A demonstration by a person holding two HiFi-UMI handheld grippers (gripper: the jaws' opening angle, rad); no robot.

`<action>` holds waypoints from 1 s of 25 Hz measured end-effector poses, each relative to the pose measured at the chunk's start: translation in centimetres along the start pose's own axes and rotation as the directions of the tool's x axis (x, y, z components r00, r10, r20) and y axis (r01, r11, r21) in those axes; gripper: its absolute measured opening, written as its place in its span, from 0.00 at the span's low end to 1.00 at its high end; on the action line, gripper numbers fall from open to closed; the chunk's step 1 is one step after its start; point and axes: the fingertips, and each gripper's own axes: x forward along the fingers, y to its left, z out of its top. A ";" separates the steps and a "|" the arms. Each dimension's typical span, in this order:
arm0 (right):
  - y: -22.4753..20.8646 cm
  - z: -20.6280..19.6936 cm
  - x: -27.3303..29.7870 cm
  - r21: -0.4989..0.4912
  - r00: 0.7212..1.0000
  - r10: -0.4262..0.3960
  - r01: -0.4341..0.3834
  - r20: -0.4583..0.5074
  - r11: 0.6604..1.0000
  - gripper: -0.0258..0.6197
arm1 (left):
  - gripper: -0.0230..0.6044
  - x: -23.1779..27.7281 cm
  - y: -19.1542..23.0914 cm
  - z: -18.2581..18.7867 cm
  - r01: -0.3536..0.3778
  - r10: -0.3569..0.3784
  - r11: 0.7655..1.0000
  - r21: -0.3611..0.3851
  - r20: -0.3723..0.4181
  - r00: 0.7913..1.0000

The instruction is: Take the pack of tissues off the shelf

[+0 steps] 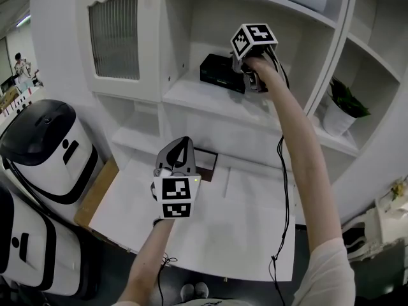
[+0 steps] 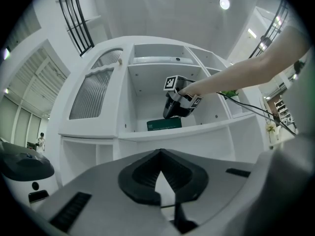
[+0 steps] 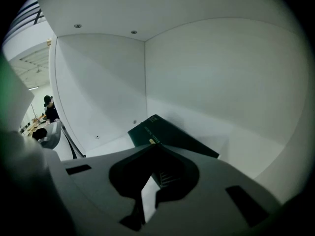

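Plainly not gripped yet. Pack of tissues [image 1: 222, 72] lying flat on the shelf [image 1: 210, 102], upper centre of the head view, just ahead of the right gripper [image 1: 254, 81]; contact hard to tell. Jaws there pressed together, pinching nothing. Left gripper [image 1: 179, 153] low in the middle, jaws likewise together and empty. Risks shoving the pack toward the back wall if driven forward while closed; needs spreading first. Could also catch only the near corner, given the angled lie in the right gripper view, then slip and fall off the ledge. Might snag the cable [image 1: 281, 164] on the shelf edge during withdrawal.
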 end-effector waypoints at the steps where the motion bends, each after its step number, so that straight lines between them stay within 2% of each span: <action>1: 0.8 0.0 0.1 -0.008 1.000 0.007 -0.007 -0.006 1.000 0.04 | 0.03 -0.2 0.1 0.0 -0.003 0.003 1.000 0.002 -0.001 1.000; 6: 3.9 -0.1 0.4 -0.043 0.999 0.041 -0.042 -0.028 0.998 0.04 | 0.03 -1.5 0.6 0.3 -0.017 0.017 1.000 0.014 0.000 1.000; 9: 4.3 -0.2 0.6 -0.053 1.000 0.025 -0.026 -0.015 0.998 0.04 | 0.03 -2.4 1.1 0.3 -0.029 0.029 0.999 0.017 -0.002 1.000; 16: 3.7 -0.1 0.4 -0.018 0.998 0.013 -0.011 0.064 1.000 0.04 | 0.03 -3.8 2.1 -0.1 -0.053 0.054 0.998 0.027 -0.021 0.998; 22: 3.3 -0.2 0.2 -0.009 0.994 0.013 -0.012 0.106 1.000 0.04 | 0.03 -3.9 1.5 0.1 -0.044 0.044 0.998 0.036 -0.019 0.999; 25: 3.2 0.1 -0.5 0.007 0.986 0.012 -0.013 0.165 1.000 0.04 | 0.03 -3.9 1.1 0.2 -0.036 0.036 0.999 0.035 -0.019 0.999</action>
